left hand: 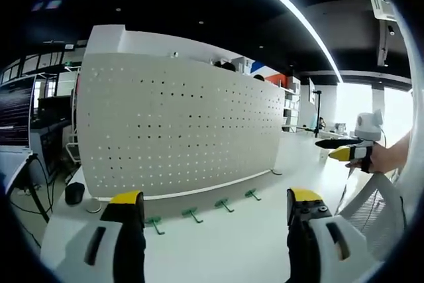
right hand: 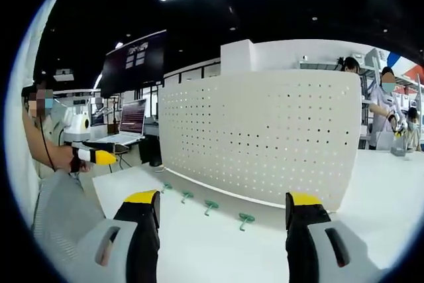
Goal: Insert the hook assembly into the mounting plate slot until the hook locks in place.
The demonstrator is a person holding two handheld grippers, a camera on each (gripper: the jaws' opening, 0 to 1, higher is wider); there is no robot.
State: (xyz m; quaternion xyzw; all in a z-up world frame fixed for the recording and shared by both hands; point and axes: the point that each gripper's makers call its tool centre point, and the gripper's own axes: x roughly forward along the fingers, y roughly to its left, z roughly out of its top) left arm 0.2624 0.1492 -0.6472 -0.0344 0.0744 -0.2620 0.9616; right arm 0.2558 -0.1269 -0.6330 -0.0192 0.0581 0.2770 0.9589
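A white pegboard mounting plate (left hand: 179, 130) (right hand: 265, 137) stands upright on the white table (left hand: 218, 250) (right hand: 199, 243). Several green hooks (left hand: 191, 215) (right hand: 211, 206) lie in a row on the table along its foot. My left gripper (left hand: 215, 210) is open above the table, a short way in front of the hooks, with nothing between its yellow-tipped jaws. My right gripper (right hand: 222, 211) is open too, empty, facing the plate and the hooks. The right gripper (left hand: 344, 150) also appears at the right of the left gripper view, and the left gripper (right hand: 99, 156) at the left of the right gripper view.
A black mouse (left hand: 74, 192) and cables lie at the table's left end. A laptop (right hand: 129, 124) and a dark screen (right hand: 136, 61) stand beyond the plate's left edge. People (right hand: 387, 104) work at a bench behind, to the right. A mesh chair back (left hand: 374, 210) is close.
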